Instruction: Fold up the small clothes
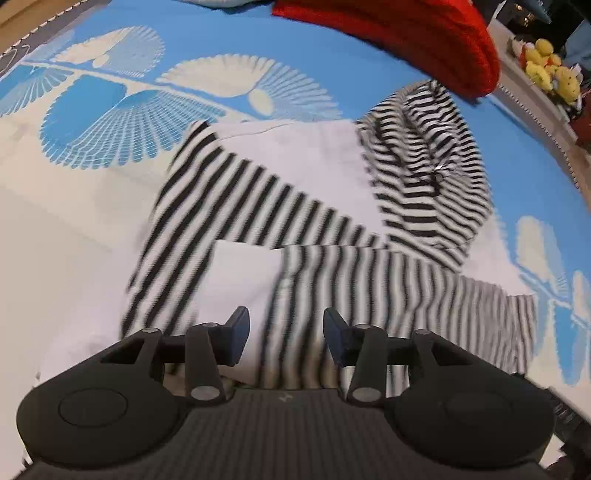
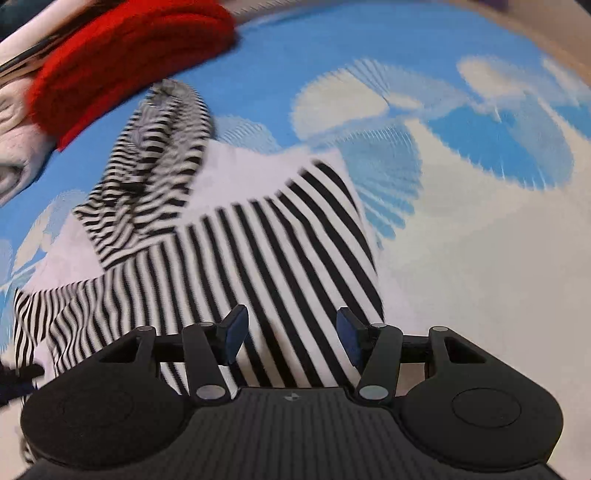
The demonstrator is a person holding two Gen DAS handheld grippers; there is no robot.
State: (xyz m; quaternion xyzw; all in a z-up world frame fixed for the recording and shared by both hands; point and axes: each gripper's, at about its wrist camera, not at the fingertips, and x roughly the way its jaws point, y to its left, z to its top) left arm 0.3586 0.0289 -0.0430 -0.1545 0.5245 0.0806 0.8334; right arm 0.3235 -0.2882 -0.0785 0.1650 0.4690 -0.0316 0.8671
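Left gripper [image 1: 286, 334] and right gripper [image 2: 291, 336]: jaws parted, nothing between them, both poised over the striped garment [image 1: 288, 206]. It lies partly folded mid-bedspread [image 1: 221, 29], hood toward the red garment [image 1: 406, 33]. Risk: pinching several layers would drag open the folded sleeves.

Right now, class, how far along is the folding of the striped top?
Done: both sleeves of the striped top look folded across its body on the blue cloth. In hand: nothing; the left claw and right claw stand open above it, gripping no fabric. Left: the hood lies crumpled, the body looks unfolded, and a red garment waits behind.
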